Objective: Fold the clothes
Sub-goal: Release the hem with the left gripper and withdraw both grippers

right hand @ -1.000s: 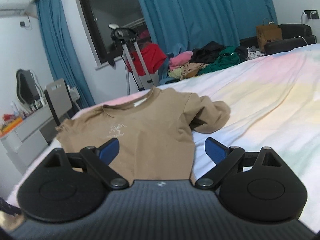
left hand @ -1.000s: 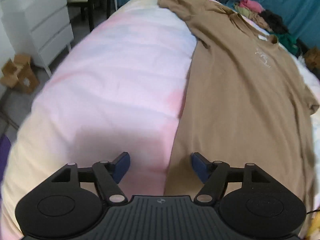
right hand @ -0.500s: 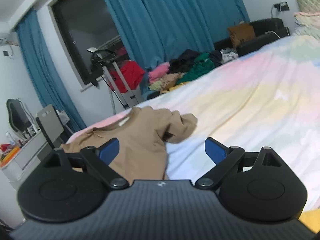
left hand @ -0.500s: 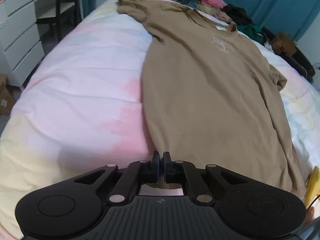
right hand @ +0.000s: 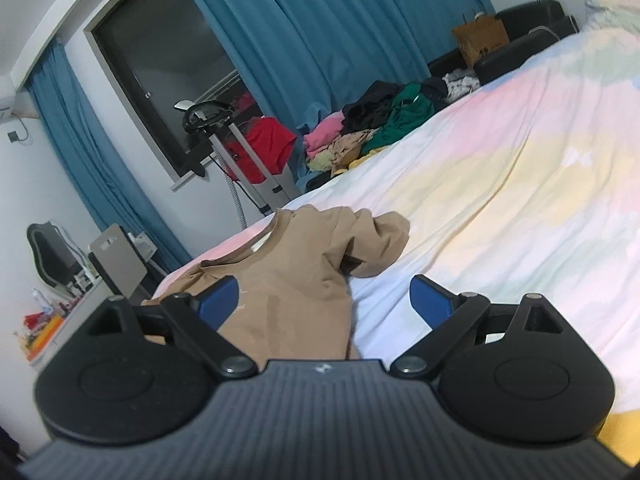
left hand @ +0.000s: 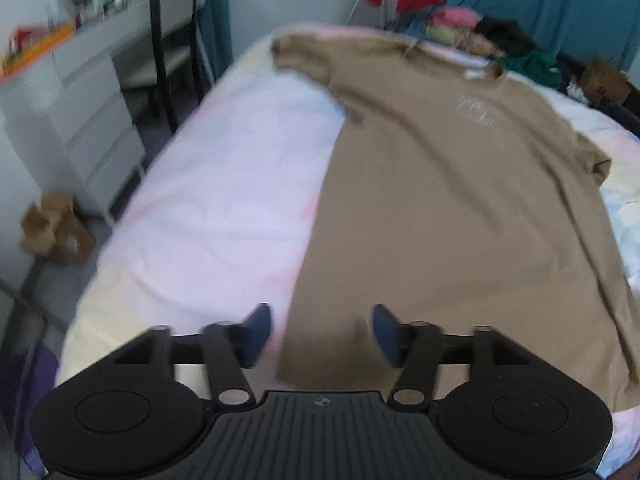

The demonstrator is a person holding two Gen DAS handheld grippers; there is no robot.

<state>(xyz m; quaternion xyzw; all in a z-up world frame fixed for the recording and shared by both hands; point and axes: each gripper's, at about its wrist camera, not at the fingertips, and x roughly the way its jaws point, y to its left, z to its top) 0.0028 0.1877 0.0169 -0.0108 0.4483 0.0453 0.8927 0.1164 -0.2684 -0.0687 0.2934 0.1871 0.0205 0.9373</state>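
The left tool point(left hand: 318, 334), jaws just reopened and empty, hangs over the tan shirt's point(left hand: 452, 208) hem on the bed point(left hand: 224, 184), while the right tool point(right hand: 324, 300) gapes wide, both likely readying a fold.

A bed point(left hand: 224, 184) with a pastel sheet of pink, yellow and pale blue fills most of both views. Left of it stands a white chest of drawers point(left hand: 84, 128) with small clutter on top, and a crumpled cardboard box point(left hand: 52, 228) lies on the floor near its foot. A dark chair point(left hand: 160, 40) stands beyond the drawers. Teal curtains point(right hand: 320, 40) hang on both sides of a dark window point(right hand: 160, 72). A red garment point(right hand: 268, 148) hangs on a metal stand point(right hand: 248, 164). A heap of pink, green and black clothes point(right hand: 380, 120) lies at the far edge of the bed. A brown paper bag point(right hand: 480, 40) sits on a black sofa point(right hand: 528, 28).
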